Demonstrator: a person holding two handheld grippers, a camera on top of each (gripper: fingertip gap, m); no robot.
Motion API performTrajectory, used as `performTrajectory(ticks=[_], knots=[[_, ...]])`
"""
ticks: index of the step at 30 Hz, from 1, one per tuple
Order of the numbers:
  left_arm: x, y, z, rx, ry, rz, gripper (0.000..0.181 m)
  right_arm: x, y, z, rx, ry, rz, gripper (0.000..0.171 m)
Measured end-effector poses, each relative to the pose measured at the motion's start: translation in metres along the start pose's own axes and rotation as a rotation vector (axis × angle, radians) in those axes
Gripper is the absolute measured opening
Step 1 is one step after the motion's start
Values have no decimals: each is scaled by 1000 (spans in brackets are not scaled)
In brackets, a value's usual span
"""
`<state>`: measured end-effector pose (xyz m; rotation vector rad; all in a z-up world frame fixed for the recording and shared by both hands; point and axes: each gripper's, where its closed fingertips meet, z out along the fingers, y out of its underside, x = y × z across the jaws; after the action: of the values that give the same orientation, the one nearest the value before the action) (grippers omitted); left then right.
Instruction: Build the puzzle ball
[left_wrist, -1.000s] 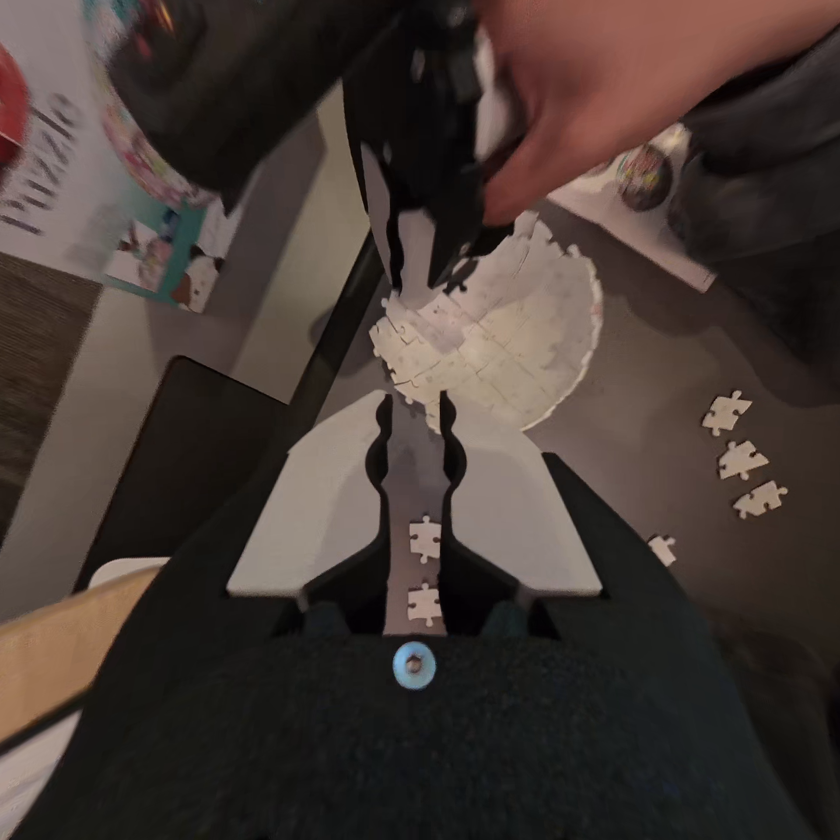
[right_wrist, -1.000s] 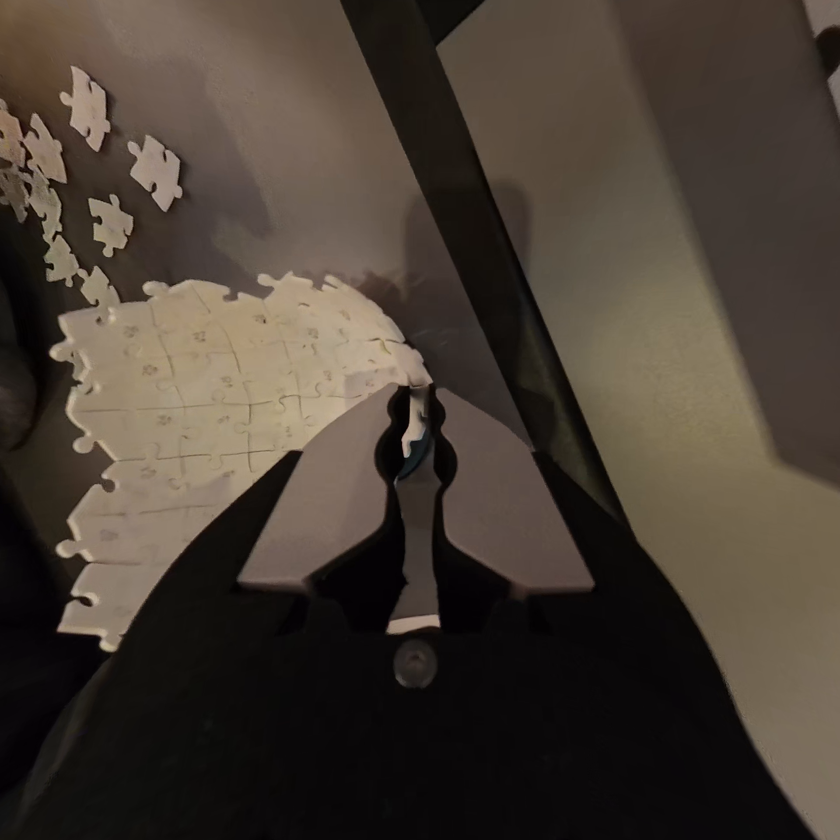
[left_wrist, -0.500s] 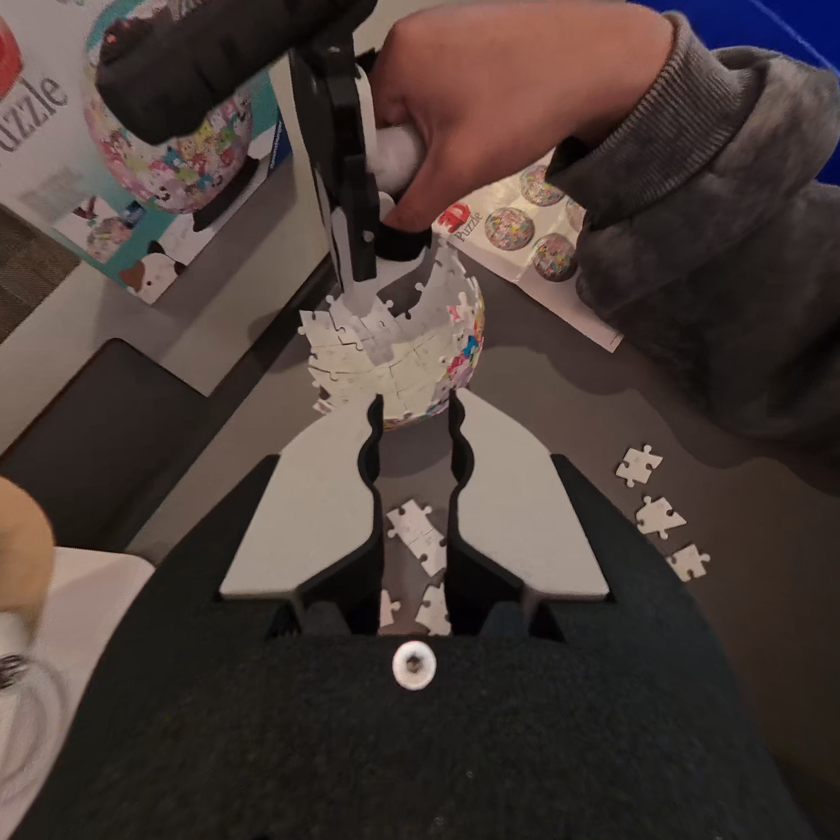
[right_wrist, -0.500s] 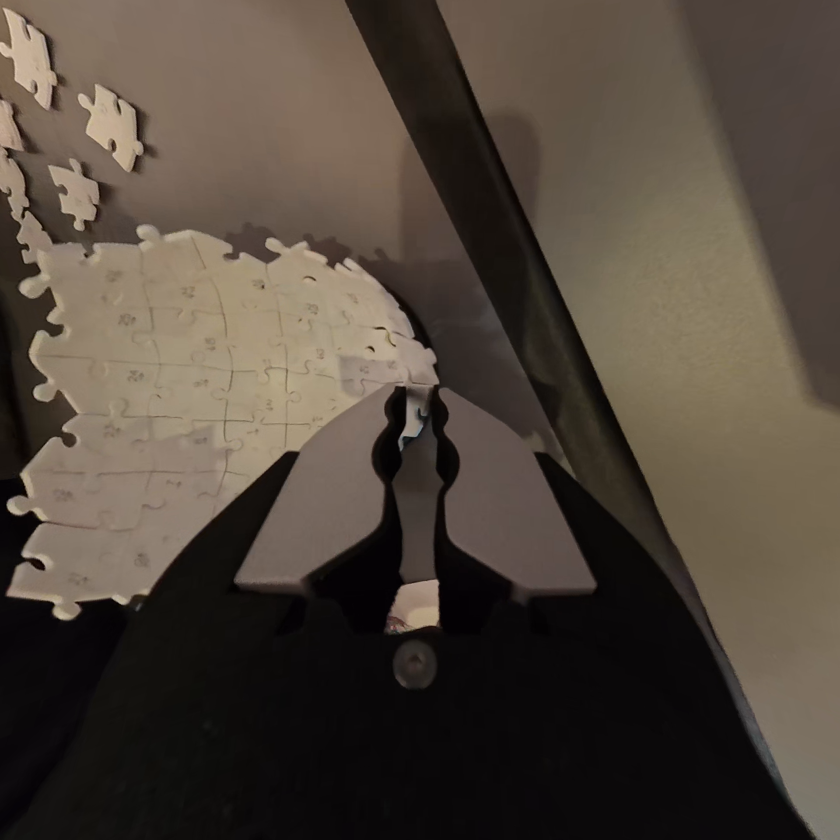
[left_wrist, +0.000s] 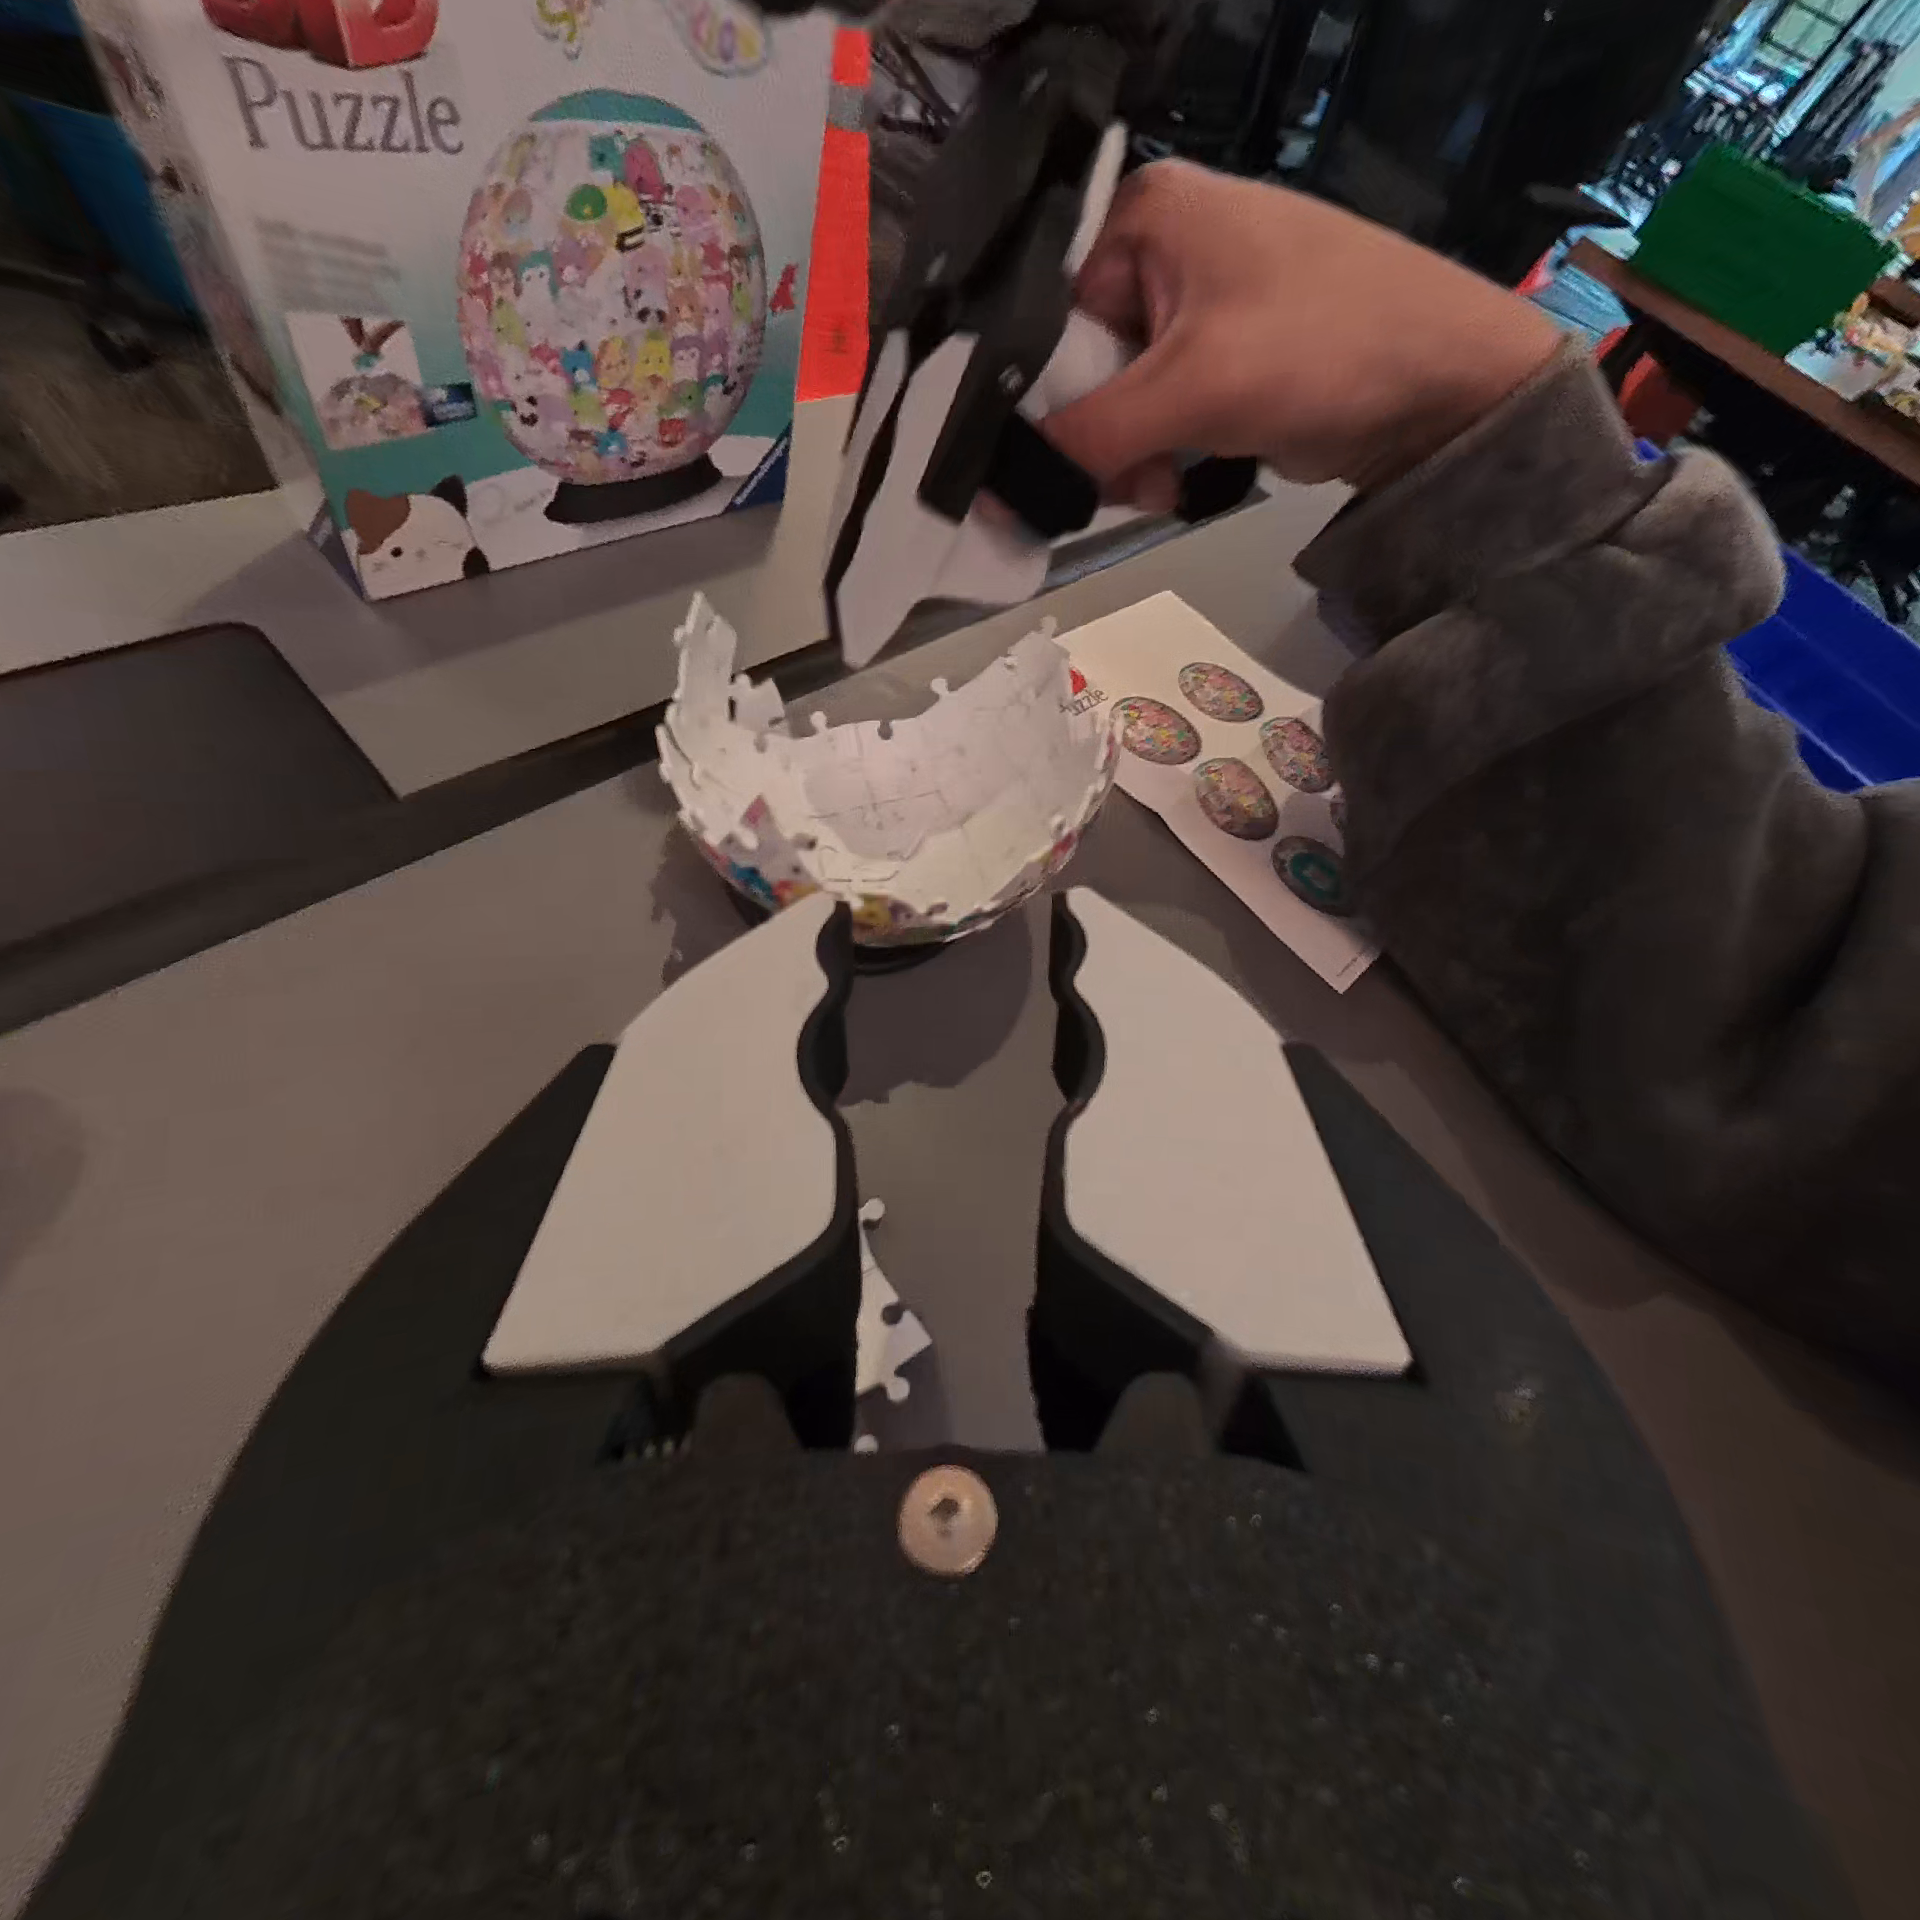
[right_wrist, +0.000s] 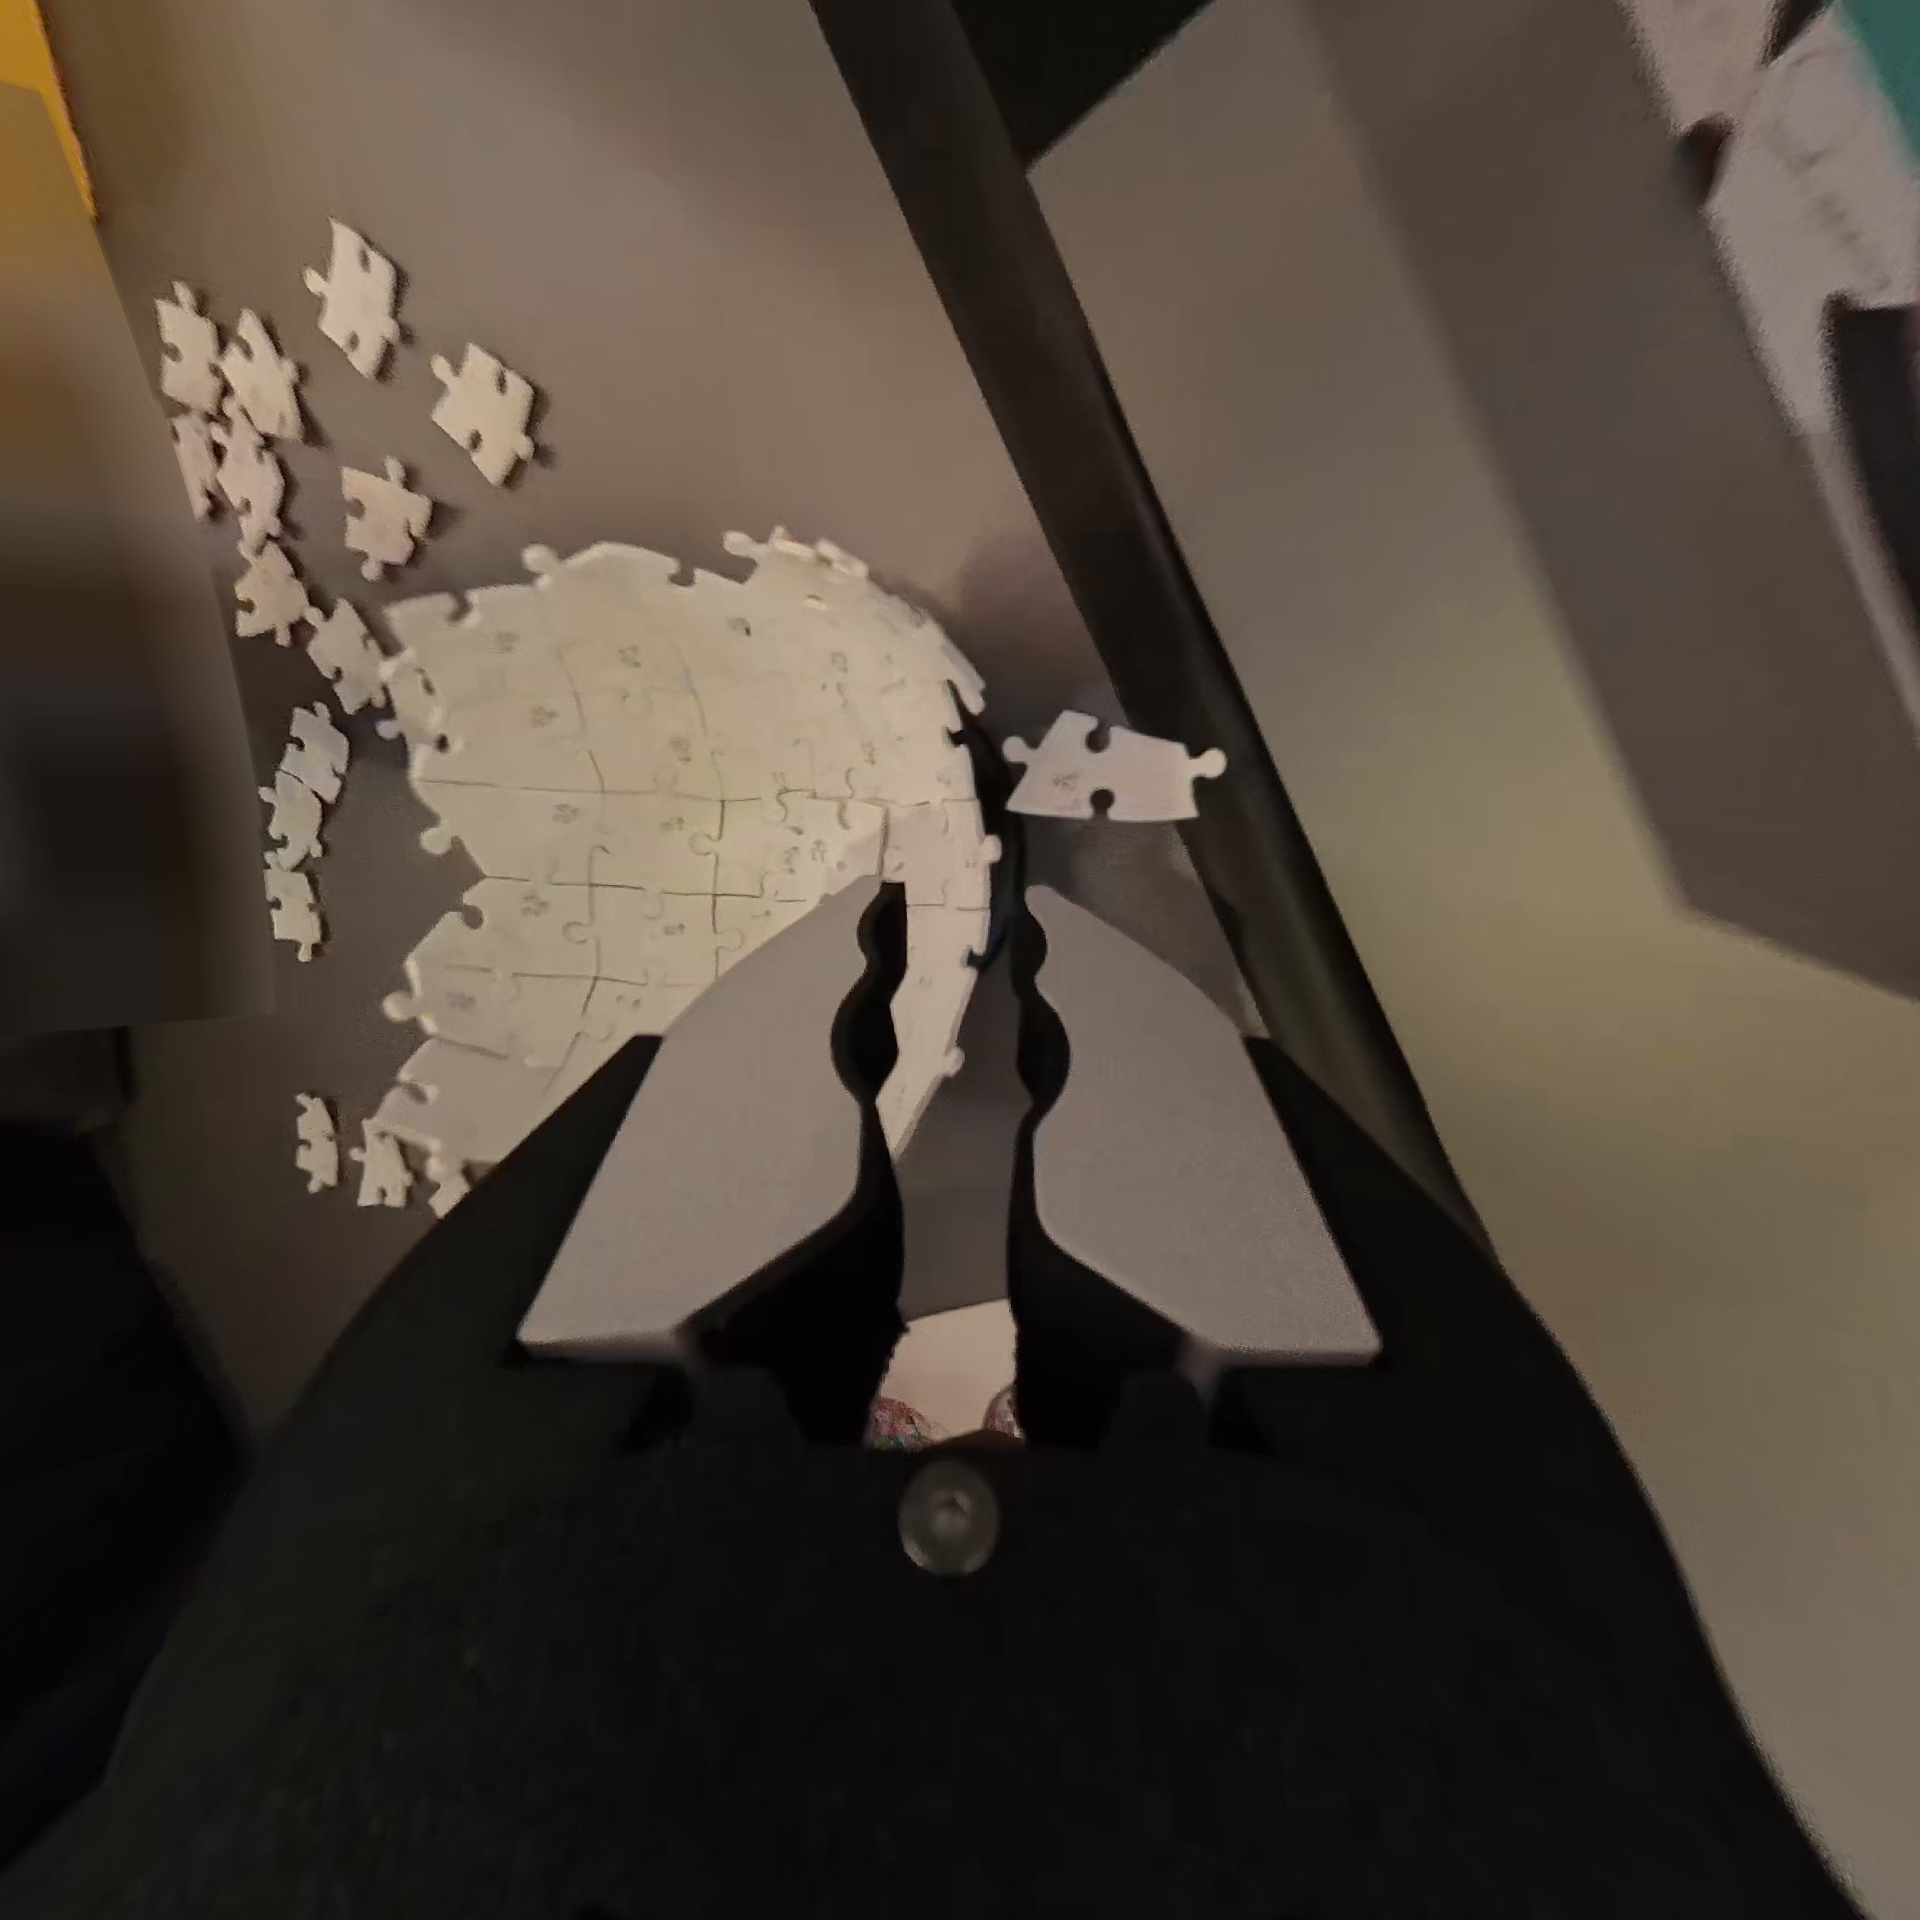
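Left tool (left_wrist: 945, 925): your fingers stand parted with a narrow gap and nothing between them, low over the counter (left_wrist: 312, 1091), just short of the puzzle ball (left_wrist: 894, 800).
Right tool (right_wrist: 956, 904): parted as well, empty; in the left wrist view it hangs above the ball's far rim, gripped by your hand (left_wrist: 1247, 343) (its tips there are blurred).
Puzzle ball: a half-built shell, open side up, white inside and coloured outside, resting on a dark stand that is mostly hidden behind your left fingers. Its rim is jagged, with one tall tongue of pieces standing up at the left.
Joined pair of pieces (right_wrist: 1112, 774): just off the shell's edge, apart from it; you cannot tell whether it lies on anything.
Loose pieces (right_wrist: 343, 520): scattered beside the shell on the grey counter; a few more show between your left fingers, partly cut off.
Room: open counter lies left of the ball; a dark strip borders it behind.
Beyond: puzzle box (left_wrist: 499, 291) stands upright behind, a printed sheet (left_wrist: 1226, 769) to the right, partly under your sleeve (left_wrist: 1610, 831).
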<state>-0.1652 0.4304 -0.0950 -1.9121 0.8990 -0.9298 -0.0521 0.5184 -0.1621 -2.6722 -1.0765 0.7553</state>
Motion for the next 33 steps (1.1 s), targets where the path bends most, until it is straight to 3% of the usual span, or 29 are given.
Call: performTrajectory(ticks=[6, 10, 13, 18, 19, 23, 27, 30, 33], knots=[[8, 0, -19, 132, -35, 30, 45, -20, -19, -96, 366, 164, -61, 16], [14, -13, -29, 248, -78, 124, 56, -79, -23, -164, 802, 218, -196, 19], [29, -14, -41, 307, -137, 180, 60, -121, -5, -182, 1050, 290, -284, 27], [84, 12, -60, 347, -101, 169, 75, -163, 44, -146, 1198, 440, -331, 51], [92, 21, -64, 341, -107, 172, 78, -168, 53, -130, 1177, 447, -332, 62], [126, 57, -85, 399, -140, 155, 73, -188, 102, -59, 984, 393, -275, 72], [140, 97, -108, 480, -186, 69, 59, -224, 158, -30, 960, 451, -272, 61], [158, 95, -152, 636, -197, 29, 47, -245, 195, -14, 936, 486, -237, 58], [154, 108, -173, 656, -244, -33, 29, -262, 220, -10, 947, 432, -82, 45]])
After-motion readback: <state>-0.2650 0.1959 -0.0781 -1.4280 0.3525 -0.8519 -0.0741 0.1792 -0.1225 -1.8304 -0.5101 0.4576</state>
